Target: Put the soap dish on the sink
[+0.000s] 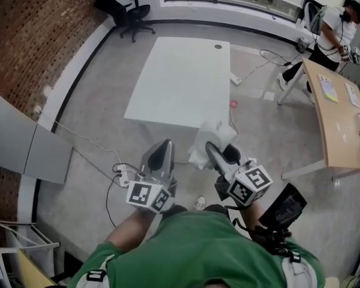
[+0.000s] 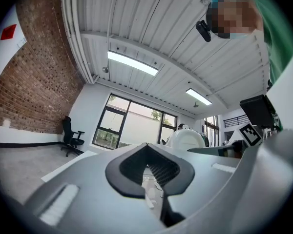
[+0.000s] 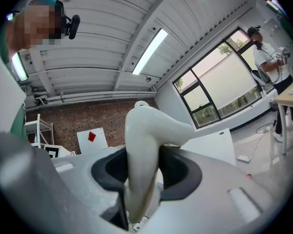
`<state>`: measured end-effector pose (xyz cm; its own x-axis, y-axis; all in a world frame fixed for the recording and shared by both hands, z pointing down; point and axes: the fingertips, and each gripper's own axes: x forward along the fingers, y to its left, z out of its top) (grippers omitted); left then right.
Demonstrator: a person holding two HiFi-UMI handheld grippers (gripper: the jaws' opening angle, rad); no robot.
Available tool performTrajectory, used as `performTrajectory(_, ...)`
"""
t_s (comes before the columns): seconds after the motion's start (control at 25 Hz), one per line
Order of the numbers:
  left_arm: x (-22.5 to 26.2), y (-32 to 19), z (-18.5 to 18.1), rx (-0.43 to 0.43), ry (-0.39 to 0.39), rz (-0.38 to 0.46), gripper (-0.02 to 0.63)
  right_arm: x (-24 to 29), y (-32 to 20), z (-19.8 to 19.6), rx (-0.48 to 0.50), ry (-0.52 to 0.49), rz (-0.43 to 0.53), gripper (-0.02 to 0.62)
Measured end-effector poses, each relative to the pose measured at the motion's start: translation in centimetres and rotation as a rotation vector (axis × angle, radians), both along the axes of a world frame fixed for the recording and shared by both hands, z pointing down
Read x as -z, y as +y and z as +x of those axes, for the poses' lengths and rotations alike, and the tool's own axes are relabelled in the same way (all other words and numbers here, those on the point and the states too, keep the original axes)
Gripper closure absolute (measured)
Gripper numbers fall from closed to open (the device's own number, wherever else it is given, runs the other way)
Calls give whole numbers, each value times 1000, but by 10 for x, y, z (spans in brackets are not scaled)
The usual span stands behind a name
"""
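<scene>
Carrying the soap dish [image 3: 140, 150] through an open room, pinched in the right gripper [image 1: 219, 158], with both pads pressing on its smooth white body and its curved end sticking out past the jaws. Holding the left gripper [image 1: 162, 156] just beside it, jaws drawn together on nothing. Aiming both tools roughly level toward the white table [image 1: 180, 80] ahead, well apart from it, above the concrete floor [image 1: 96, 119].

Finding no sink in any view: only the table, a brick wall [image 2: 34, 82], an office chair [image 1: 132, 14] by the windows, and a wooden desk [image 1: 336, 119] at the right with another person [image 1: 333, 32] working near it.

Judging this as the carrying step, with the pickup done and the placing not yet begun. Needing next to locate the sink, bring the dish over a flat part of its ledge, turn it so its base faces down, lower it until it sits, and only then spread the right jaws. Minding the grip meanwhile: a glossy, rounded piece held across a narrow part is likely to swivel or slip if swung hard.
</scene>
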<state>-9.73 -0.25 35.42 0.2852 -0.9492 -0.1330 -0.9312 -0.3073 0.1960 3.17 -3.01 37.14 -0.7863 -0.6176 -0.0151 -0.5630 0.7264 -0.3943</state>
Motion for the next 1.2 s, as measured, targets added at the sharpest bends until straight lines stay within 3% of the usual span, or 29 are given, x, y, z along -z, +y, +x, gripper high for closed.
performTrajectory(0.64, 2, -62, 19, 3, -14, -9, 600, -1, -64, 17, 2, -32, -11, 445)
performTrajectory(1.2, -3, -137, -34, -72, 43, -12, 600, -6, -128, -34, -75, 13, -30, 445)
